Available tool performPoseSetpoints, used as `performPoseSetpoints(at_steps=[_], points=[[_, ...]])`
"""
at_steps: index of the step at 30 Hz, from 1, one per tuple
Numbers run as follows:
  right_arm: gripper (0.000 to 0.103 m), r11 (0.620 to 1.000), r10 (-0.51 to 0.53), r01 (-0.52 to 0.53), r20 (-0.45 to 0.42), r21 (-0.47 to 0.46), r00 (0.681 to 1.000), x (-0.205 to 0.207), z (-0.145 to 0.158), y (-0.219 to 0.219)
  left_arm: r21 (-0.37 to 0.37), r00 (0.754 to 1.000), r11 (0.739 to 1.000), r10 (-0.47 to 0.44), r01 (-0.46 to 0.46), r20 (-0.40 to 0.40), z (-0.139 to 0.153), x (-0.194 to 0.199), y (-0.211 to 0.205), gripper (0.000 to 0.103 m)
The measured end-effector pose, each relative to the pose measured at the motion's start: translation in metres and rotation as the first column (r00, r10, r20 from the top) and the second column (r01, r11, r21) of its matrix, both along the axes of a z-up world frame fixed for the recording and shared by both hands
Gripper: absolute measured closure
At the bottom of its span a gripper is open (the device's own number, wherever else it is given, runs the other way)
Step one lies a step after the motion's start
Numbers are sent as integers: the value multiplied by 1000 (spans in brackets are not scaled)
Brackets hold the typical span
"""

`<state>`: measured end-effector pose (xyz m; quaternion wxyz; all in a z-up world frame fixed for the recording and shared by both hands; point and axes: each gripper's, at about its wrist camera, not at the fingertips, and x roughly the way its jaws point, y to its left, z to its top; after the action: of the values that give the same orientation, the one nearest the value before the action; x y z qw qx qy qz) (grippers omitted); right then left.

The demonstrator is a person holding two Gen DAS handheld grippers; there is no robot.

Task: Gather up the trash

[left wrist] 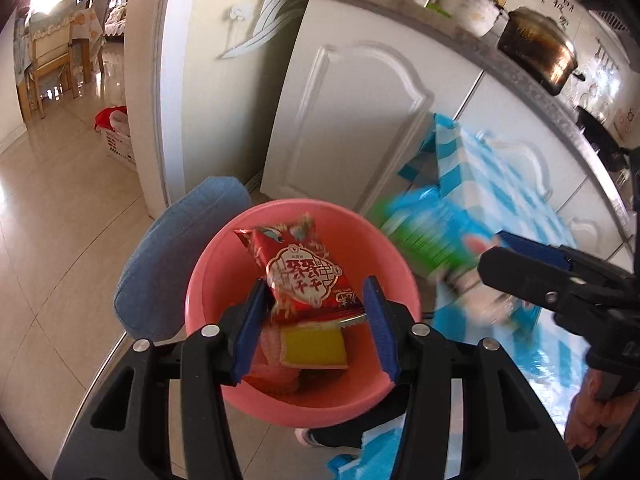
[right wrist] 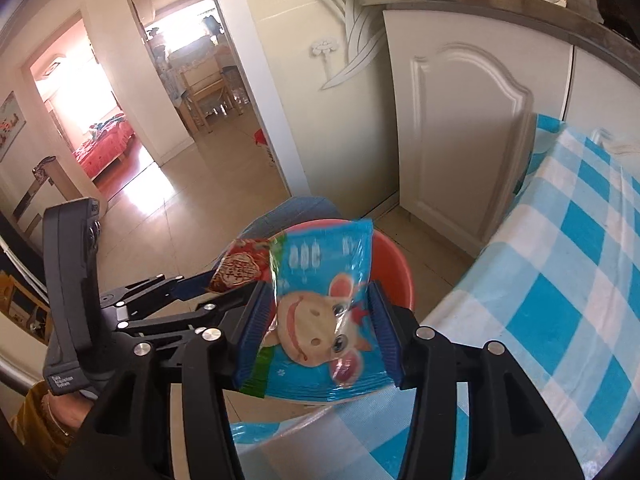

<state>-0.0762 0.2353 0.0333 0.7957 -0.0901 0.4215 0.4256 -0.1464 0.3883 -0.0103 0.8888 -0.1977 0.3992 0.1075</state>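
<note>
left jaws: the left gripper stands partly open over the pink basin; the red snack wrapper lies between the pads, touching the left pad at most, so it looks loose rather than pinched.
right jaws: the right gripper is partly open around the blue cow wrapper; a gap shows at the right pad, and the left edge may only brush its pad, so the grip looks released.
risk, blue wrapper: in the left wrist view it is blurred at 3 o'clock of the basin, beyond the rim; let go there, it likely lands on the checked cloth or the floor.
risk, red wrapper: light film may cling to a pad and lift out on withdrawal.
risk, grippers: both sit close at the basin; a crossing move could knock them together.
basin contents: a yellow sponge-like pad and pink scraps lie at the bottom.
edges: the counter under the cloth hugs the basin at 3 o'clock; a blue cushion touches it at 9 o'clock.
open room: bare floor toward 10 o'clock; white cabinet doors close off 12 o'clock.
</note>
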Motion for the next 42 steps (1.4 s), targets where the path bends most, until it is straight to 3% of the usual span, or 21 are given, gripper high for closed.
performPoseSetpoints(at_steps=[2,3,8,12,21,27,33,42], points=[[30,1000,-13,13,-5,22,1000,2,-1,-1,8,999,1000,17,-17,-34,-12,4,2,26],[28,999,-19,19,4,37,1000,1,1,-3,11,999,1000,25,-24,-40,-15,4,3,20],[16,993,-96,91,70,78,993,2,16,-39,13,998,999,42,-42,-42,-16,0,6,10],[14,977,-191,180,87,117,978,8,25,-73,22,998,998,60,-60,-18,-2,-1,6,9],[13,922,-368,350,92,166,925,14,44,-143,154,998,988,21,-30,58,41,3,-27,6],[13,889,-445,416,145,194,884,5,57,-182,231,993,973,-30,2,114,68,7,-62,4],[11,856,-510,467,213,220,834,-10,78,-217,267,978,963,-91,38,187,99,10,-100,4],[6,798,-602,536,322,275,731,-41,114,-265,358,940,933,-164,49,298,144,5,-162,4]])
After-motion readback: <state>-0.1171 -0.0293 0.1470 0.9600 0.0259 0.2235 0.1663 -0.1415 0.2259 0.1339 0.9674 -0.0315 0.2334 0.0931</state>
